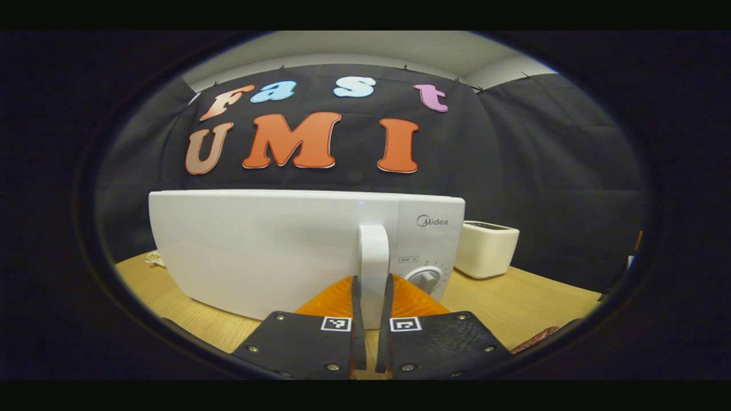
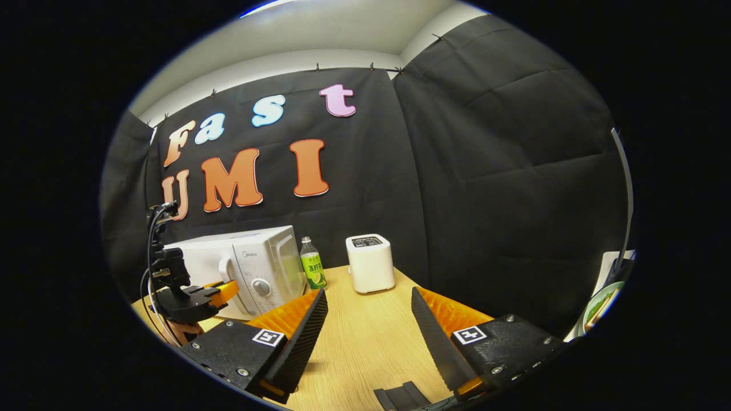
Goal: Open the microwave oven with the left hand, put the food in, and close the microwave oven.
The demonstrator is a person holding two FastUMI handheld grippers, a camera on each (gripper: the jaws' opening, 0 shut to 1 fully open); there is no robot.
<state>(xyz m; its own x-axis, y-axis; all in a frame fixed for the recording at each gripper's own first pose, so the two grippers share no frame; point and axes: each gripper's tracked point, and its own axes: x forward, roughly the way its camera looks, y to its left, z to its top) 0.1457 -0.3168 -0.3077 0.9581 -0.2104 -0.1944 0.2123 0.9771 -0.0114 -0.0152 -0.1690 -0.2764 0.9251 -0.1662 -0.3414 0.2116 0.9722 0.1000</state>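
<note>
The left hand-held gripper (image 1: 372, 308) is clamped on the door handle (image 1: 373, 257) of the closed microwave (image 1: 257, 251) on the worktop (image 2: 365, 337), while the right hand-held gripper (image 2: 368, 319) hovers wide apart, holding nothing, with a bottle (image 2: 311, 264) beyond.

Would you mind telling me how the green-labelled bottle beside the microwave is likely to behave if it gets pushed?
The bottle stands upright, tall and narrow, so a push near its cap would probably tip it. It looks round, so once down it may roll across the smooth wooden table. It stands close beside the microwave, which might stop a fall that way.
</note>
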